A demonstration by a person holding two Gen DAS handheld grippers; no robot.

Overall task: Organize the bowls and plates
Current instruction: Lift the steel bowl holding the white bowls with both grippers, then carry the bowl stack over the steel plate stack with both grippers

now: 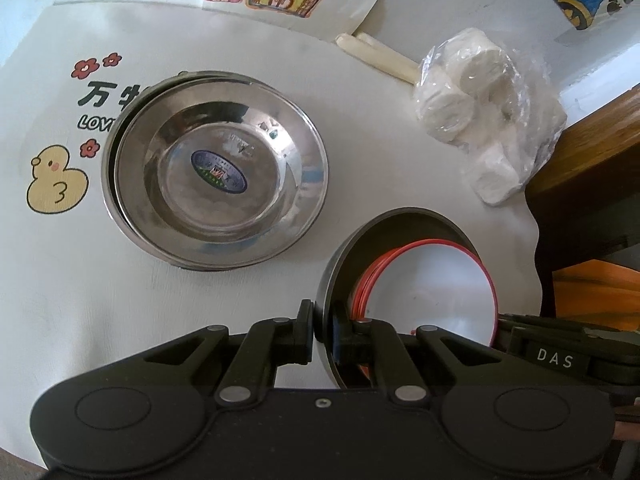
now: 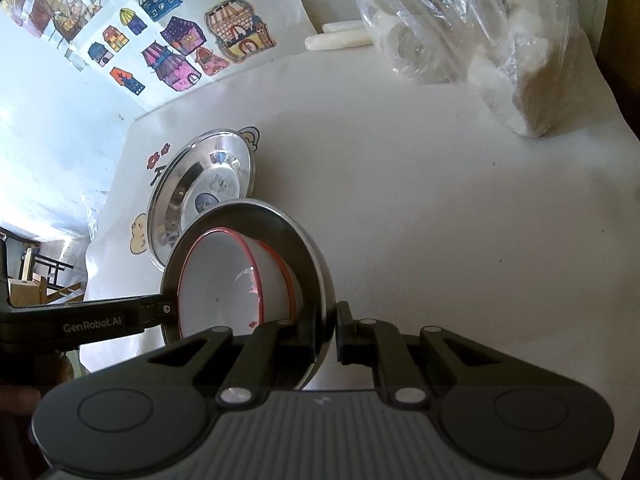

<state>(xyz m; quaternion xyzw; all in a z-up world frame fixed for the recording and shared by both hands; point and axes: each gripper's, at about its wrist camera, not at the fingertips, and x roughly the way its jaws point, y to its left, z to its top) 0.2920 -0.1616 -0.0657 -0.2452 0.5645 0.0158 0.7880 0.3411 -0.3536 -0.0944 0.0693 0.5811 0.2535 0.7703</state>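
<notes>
Both grippers hold a steel bowl [image 1: 404, 222] tilted above the white tablecloth. My left gripper [image 1: 323, 328] is shut on its near rim, one finger inside and one outside. My right gripper [image 2: 332, 330] is shut on the opposite rim [image 2: 316, 268] the same way. Nested inside the steel bowl are white bowls with red rims [image 1: 432, 292] [image 2: 224, 280]. A stack of shallow steel plates [image 1: 216, 168] [image 2: 200, 188] lies flat on the table, beyond and to the left of the bowl.
A clear bag of white rolls [image 1: 476, 120] [image 2: 460, 28] sits at the back right. Two pale sticks [image 1: 376, 56] lie by the wall. Brown wooden furniture [image 1: 592, 152] stands past the table's right edge. The cloth [image 2: 440, 220] carries duck and flower prints.
</notes>
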